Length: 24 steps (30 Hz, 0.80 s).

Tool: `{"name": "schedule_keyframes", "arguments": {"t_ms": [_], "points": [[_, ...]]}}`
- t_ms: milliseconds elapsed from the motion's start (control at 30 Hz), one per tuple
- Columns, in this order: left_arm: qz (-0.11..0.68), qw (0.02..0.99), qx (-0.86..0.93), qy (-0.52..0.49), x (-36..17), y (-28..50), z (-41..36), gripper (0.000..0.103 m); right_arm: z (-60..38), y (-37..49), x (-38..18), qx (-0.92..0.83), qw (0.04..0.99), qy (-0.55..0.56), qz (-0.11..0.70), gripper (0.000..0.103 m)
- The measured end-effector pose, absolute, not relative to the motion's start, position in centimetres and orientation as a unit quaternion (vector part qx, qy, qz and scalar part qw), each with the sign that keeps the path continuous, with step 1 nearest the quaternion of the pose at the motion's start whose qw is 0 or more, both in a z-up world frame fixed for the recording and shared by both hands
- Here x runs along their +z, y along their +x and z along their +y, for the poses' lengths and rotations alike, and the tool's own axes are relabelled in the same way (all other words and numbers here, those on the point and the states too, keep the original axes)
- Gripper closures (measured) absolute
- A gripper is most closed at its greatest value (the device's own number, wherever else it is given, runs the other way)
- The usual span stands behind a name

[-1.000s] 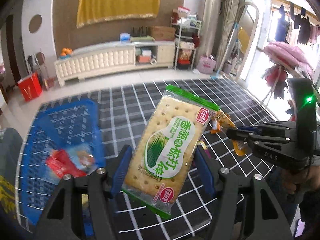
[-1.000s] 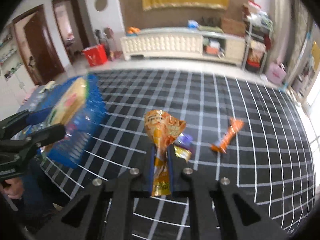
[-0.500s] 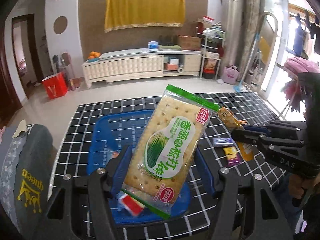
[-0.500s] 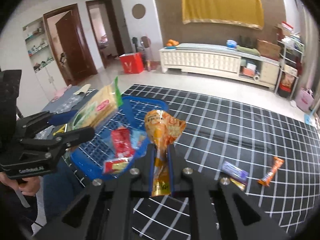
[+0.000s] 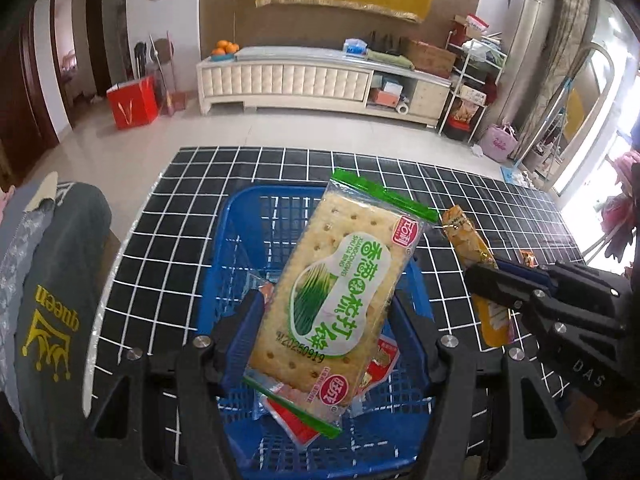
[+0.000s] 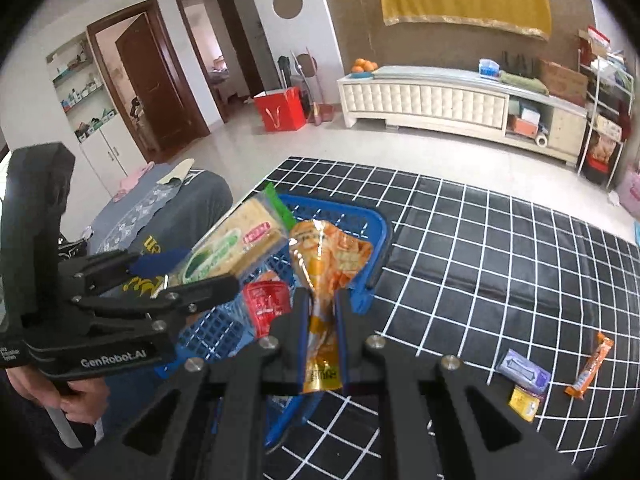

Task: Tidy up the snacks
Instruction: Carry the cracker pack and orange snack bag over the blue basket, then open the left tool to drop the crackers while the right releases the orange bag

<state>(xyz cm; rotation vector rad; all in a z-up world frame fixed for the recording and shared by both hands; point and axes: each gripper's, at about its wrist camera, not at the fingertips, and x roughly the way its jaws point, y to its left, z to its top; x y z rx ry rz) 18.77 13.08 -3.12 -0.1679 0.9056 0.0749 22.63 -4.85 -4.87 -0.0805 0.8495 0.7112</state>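
My left gripper [image 5: 328,312] is shut on a green-edged cracker pack [image 5: 340,288] and holds it above the blue basket [image 5: 236,248]. Red snack packets [image 5: 380,364] lie in the basket beneath it. My right gripper [image 6: 322,312] is shut on an orange snack bag [image 6: 326,264], just over the basket's right rim [image 6: 376,240]. In the right wrist view the left gripper [image 6: 188,280] with the cracker pack [image 6: 228,246] sits to the left of the orange bag. The left wrist view shows the right gripper [image 5: 492,276] with the orange bag [image 5: 468,236] at the right.
The basket stands on a black mat with a white grid [image 6: 500,248]. A purple packet [image 6: 524,370], a small yellow packet [image 6: 524,402] and an orange bar [image 6: 590,364] lie on the mat at the right. A grey cloth with yellow print [image 5: 52,312] lies left of the mat.
Both grippers have swung left with their packs, from over the open mat to above the blue basket. The loose snacks on the mat now lie far to the right.
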Motion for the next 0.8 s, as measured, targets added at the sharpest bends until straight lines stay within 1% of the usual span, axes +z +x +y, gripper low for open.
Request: {"name": "schedule_keyframes", "arguments": {"t_ms": [167,467,500,533,567,800], "points": [[0.458,0.884,0.053,-0.079,-4.5,21.1,12.7,0.041,-5.4,24.5,-5.9,0.33,0.847,-0.028,0.416,0.088],[0.493,0.858,0.051,-0.132,-6.8,25.2,12.4,0.041,-7.0,26.1,-6.1,0.313,0.853,-0.008,0.419,0.088],[0.496,0.855,0.048,-0.144,-7.1,25.5,12.5,0.041,-7.2,26.0,-6.0,0.311,0.853,-0.007,0.419,0.088],[0.502,0.85,0.038,-0.157,-7.6,25.9,12.6,0.036,-7.3,26.0,-6.0,0.31,0.854,-0.007,0.418,0.088],[0.507,0.846,0.036,-0.163,-7.8,26.0,12.6,0.035,-7.4,25.8,-5.8,0.309,0.855,-0.008,0.416,0.088],[0.513,0.845,0.027,-0.15,-7.6,25.2,11.9,0.035,-7.4,25.3,-5.4,0.307,0.856,-0.009,0.417,0.088]]}}
